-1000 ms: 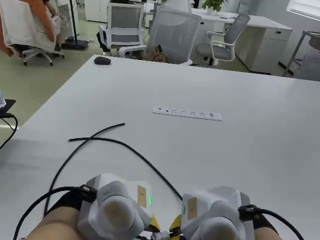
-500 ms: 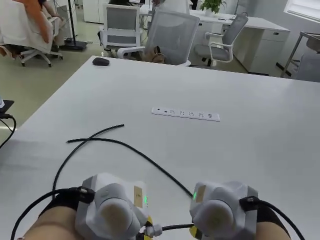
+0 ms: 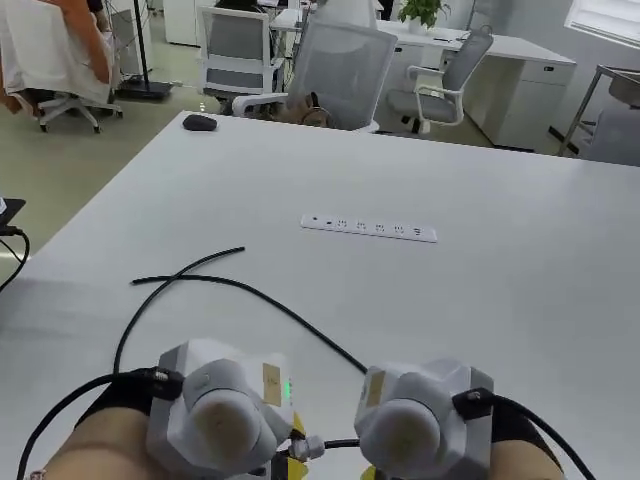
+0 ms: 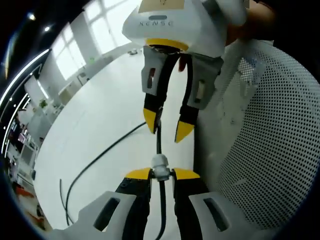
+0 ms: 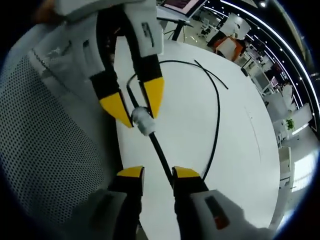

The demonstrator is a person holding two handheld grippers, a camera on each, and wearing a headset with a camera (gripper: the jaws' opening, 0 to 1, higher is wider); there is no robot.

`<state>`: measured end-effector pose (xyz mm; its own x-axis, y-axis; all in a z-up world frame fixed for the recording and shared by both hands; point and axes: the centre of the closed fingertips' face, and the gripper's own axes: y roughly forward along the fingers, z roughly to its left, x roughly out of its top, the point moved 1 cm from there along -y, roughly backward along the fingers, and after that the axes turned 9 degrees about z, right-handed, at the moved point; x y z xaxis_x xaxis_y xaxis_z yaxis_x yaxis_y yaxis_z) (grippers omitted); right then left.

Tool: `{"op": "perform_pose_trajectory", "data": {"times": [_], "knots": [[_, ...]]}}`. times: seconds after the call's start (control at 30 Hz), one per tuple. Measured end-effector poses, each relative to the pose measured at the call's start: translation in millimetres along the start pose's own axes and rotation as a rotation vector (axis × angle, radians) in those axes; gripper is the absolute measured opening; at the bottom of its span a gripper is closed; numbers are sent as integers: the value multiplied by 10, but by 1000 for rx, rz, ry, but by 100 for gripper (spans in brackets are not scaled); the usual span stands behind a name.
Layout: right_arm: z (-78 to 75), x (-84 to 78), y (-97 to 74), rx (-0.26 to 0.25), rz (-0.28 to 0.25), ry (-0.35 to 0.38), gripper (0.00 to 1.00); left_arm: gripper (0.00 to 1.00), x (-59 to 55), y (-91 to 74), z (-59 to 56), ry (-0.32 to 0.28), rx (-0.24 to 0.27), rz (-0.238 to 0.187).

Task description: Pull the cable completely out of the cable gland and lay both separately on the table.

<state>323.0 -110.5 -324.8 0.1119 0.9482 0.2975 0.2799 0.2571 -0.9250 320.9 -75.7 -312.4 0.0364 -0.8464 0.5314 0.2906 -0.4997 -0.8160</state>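
My left gripper [image 4: 161, 174] is shut on the white cable gland [image 4: 160, 167], holding it at the jaw tips. The black cable [image 4: 100, 155] passes through the gland and on between the jaws of my right gripper [image 5: 158, 173]. Those jaws stand apart around the cable [image 5: 216, 100], a short way from the gland [image 5: 141, 120]. Low in the head view, the left gripper [image 3: 292, 452] and right gripper [image 3: 362, 468] face each other closely, with the gland [image 3: 308, 447] between them. The cable [image 3: 250, 290] loops away over the white table [image 3: 520, 300].
A white power strip [image 3: 368, 228] lies mid-table and a dark mouse [image 3: 200, 122] sits near the far left corner. Office chairs [image 3: 345, 70] stand behind the far edge. A white perforated surface [image 4: 270, 140] is close beside the grippers.
Half a second ago the right gripper had drawn away to the right, baring a stretch of cable. Now it has come back close to the left gripper and the gland.
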Motion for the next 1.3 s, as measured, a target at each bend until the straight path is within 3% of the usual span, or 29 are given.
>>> {"op": "perform_pose_trajectory", "data": {"times": [0.2,0.27,0.33,0.47,0.6,0.77,0.83,0.97,1.0,1.2,1.3], "knots": [[4,174,49,-2,-113,-6,14,17,-6,9,-16,29,3,5],[-13,139,62,-11,-92,-42,7,17,-21,22,-46,45,-9,9],[-2,141,69,2,-97,-40,7,17,-22,25,-41,71,4,19],[-10,116,88,9,-99,-8,6,17,-19,50,-24,62,1,14],[-62,-45,144,-17,-17,3,6,17,-105,78,-9,72,8,53],[-83,-177,184,7,27,94,6,17,-87,62,-11,60,7,42],[-107,-261,200,-8,62,104,6,17,-109,63,-13,56,8,51],[-107,-423,227,-34,143,98,6,17,-109,58,-42,52,7,50],[-80,-528,237,-24,196,114,7,16,-107,55,-45,52,7,49],[-21,-457,243,0,152,120,11,16,-93,50,-98,63,3,48],[86,-138,216,39,13,65,20,16,-60,29,-122,62,2,36]]}}
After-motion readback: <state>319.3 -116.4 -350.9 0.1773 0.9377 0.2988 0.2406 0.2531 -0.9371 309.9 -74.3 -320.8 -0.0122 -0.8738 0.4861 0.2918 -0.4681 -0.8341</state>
